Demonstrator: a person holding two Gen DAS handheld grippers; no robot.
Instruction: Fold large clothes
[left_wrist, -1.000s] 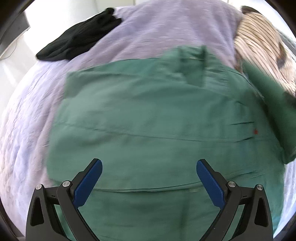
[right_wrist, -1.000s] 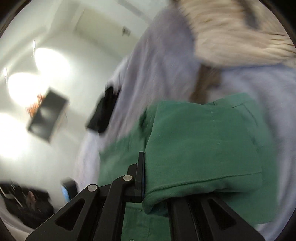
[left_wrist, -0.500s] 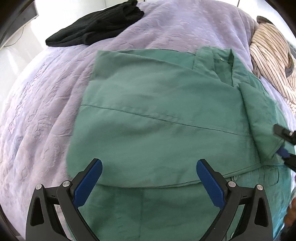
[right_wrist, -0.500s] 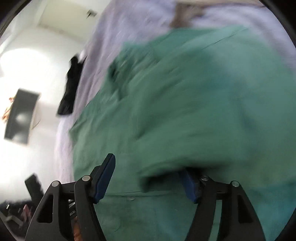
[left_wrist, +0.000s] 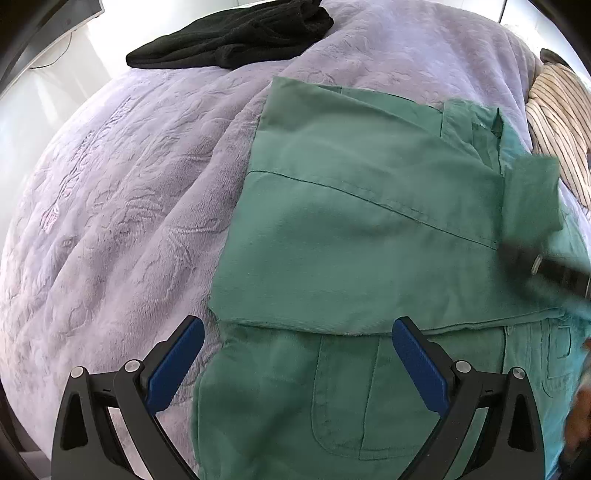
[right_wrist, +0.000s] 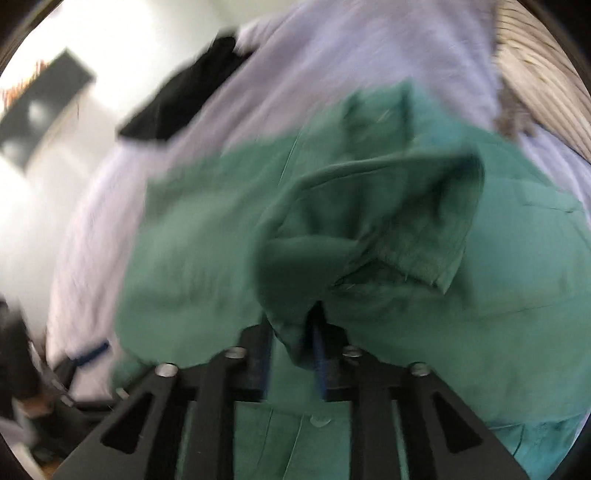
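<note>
Green shirt (left_wrist: 362, 236) spread on lilac blanket (left_wrist: 122, 192), one side folded over. Left gripper (left_wrist: 297, 365) above shirt's near edge, jaws wide apart, empty. Right gripper (right_wrist: 293, 354) closing, bunched sleeve (right_wrist: 373, 236) between jaws. Black garment (left_wrist: 236, 35) far off.

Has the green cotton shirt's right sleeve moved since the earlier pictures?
Yes. The sleeve now lies folded inward over the shirt, away from the striped garment.
</note>
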